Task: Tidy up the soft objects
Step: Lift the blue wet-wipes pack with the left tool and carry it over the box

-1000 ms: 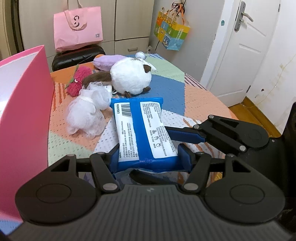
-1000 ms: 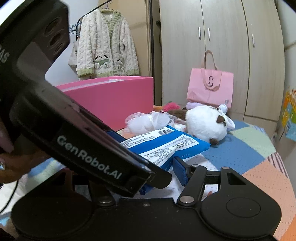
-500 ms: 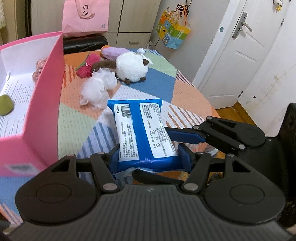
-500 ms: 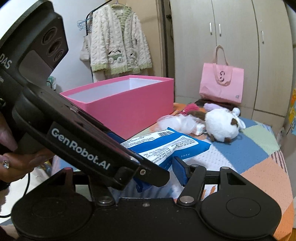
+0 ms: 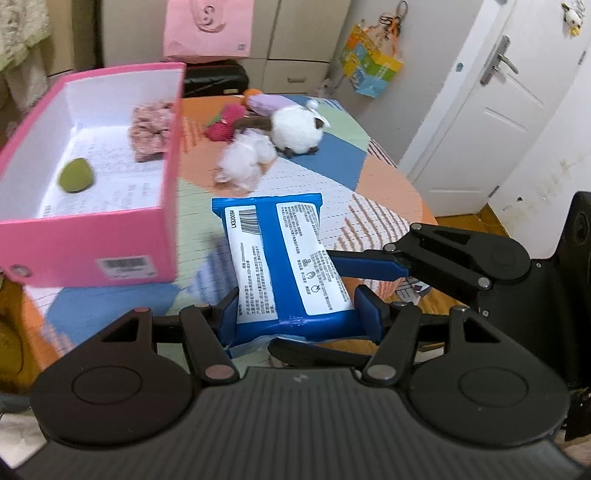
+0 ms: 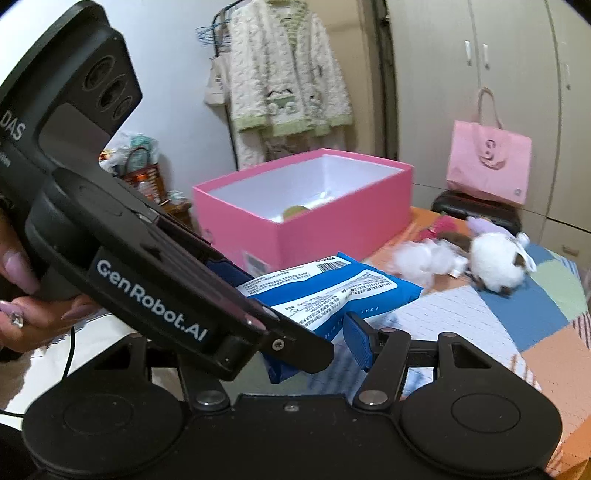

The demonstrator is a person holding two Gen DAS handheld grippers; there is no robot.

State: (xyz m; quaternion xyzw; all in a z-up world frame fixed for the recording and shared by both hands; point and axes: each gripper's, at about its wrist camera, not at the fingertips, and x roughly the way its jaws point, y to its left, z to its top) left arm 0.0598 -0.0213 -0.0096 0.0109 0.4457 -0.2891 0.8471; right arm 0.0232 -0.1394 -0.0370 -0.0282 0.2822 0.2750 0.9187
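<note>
My left gripper point(image 5: 299, 314) is shut on a blue and white tissue pack point(image 5: 280, 258) and holds it above the table. My right gripper point(image 6: 310, 347) also grips the pack point(image 6: 332, 291); its left finger is hidden behind the left gripper's body. The open pink box point(image 5: 92, 240) stands at the left with a green ball point(image 5: 75, 180) and a pink scrunchie point(image 5: 151, 129) inside. On the cloth lie a white mesh puff point(image 5: 247, 162), a white plush point(image 5: 295, 131), a red plush point(image 5: 223, 125) and a purple plush point(image 5: 266, 101).
The round table has a patchwork cloth point(image 5: 332, 173). A pink bag point(image 5: 207, 29) sits on a black chair point(image 5: 214, 77) behind it. A white door point(image 5: 498, 110) is at the right. A cardigan point(image 6: 288, 85) hangs by the wardrobe.
Both grippers have lifted the tissue pack higher and toward the pink box. The box's inside now shows in both views.
</note>
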